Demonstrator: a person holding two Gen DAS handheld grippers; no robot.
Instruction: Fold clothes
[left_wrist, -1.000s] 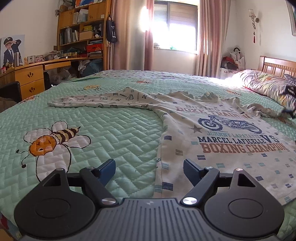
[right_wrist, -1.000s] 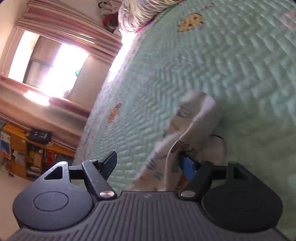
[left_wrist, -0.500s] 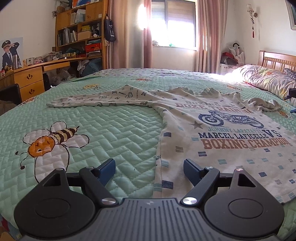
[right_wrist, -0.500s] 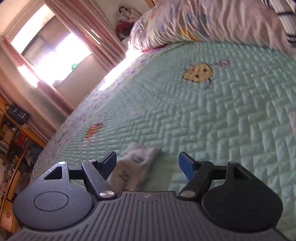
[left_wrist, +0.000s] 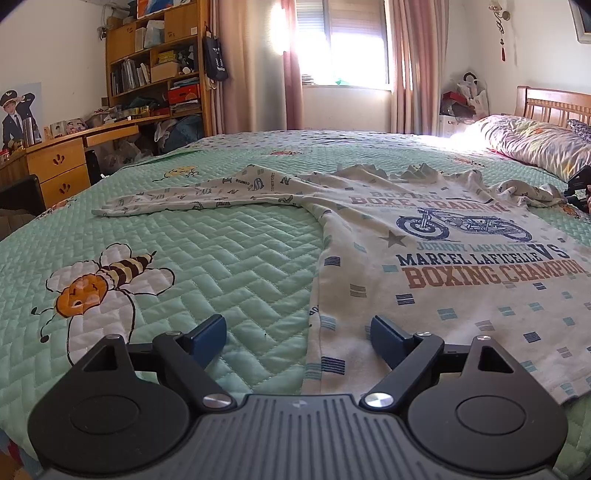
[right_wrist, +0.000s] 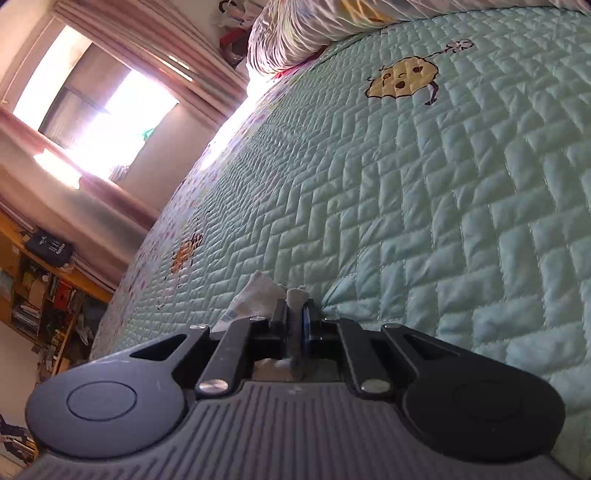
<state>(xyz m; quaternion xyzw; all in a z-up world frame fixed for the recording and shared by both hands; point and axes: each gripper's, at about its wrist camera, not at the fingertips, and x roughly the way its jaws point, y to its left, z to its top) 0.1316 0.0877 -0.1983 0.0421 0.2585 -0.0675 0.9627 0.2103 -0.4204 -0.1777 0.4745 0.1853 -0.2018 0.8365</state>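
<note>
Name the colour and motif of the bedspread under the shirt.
Mint-green quilted bedspread with cartoon bees; clearest in the left wrist view.

the shirt (left_wrist: 443, 258) reads "marcel laficelle vs" and "boxing champion".

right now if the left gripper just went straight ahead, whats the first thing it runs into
Probably the long-sleeved shirt: the open left gripper points at the shirt's left edge, flat on the green quilt. Its height above the bed is unclear, so it may skim over.

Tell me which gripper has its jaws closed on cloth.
The right gripper: it pinches the shirt's sleeve end. The left gripper hangs open over the hem.
</note>
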